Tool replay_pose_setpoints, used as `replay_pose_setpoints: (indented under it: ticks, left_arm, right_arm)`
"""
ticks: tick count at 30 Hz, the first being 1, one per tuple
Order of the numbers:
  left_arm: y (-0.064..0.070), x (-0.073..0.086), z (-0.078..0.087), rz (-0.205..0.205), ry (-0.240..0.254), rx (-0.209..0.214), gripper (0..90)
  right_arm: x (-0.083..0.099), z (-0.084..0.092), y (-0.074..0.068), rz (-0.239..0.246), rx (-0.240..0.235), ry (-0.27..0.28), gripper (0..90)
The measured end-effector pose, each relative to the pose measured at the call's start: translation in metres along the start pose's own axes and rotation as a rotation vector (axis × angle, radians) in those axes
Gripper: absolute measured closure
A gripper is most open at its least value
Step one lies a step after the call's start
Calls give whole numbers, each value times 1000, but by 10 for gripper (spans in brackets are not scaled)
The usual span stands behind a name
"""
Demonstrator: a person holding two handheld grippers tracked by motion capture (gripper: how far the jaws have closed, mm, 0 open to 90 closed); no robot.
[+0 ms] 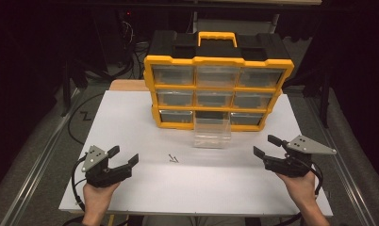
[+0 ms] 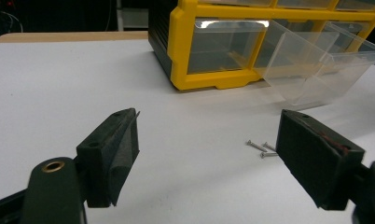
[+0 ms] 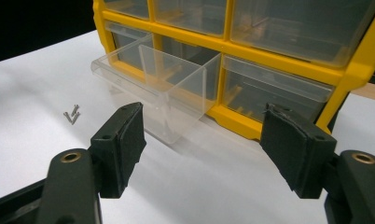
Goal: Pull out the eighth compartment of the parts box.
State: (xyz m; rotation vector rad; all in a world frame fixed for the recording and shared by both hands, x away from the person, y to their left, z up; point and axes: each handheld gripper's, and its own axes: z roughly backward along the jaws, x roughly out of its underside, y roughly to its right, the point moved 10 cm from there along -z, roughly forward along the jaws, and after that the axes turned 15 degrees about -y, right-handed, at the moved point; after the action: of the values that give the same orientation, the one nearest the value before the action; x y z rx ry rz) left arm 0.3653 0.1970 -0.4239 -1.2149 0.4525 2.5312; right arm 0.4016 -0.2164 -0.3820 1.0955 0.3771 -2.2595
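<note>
Evidently staged for loading: clear drawer [image 1: 212, 133] pulled out of the yellow organizer [image 1: 218, 92] at the bench's [image 1: 131, 117] far edge, screws [image 1: 173, 159] loose mid-bench before it, left tool [image 1: 123, 158] and right tool [image 1: 267, 146] spread wide, empty, flanking near the front corners.

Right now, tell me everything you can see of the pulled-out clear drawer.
The clear drawer is see-through plastic, box-shaped with thin walls and open on top. It looks empty. It sticks out of the bottom middle slot of the yellow organizer, its front over the white table. Neither gripper touches it.
</note>
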Motion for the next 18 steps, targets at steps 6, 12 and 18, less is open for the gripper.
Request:
replay_pose_setpoints:
  ticks: [6,12,18]
  left_arm:
    - [0,0,0,-1,-1,0,215]
    - [0,0,0,-2,0,-1,215]
    - [0,0,0,-3,0,-2,214]
  right_arm:
    - [4,3,3,-23,3,7,325]
    - [8,4,7,-40,15,26,335]
    - [13,4,11,-61,23,30,336]
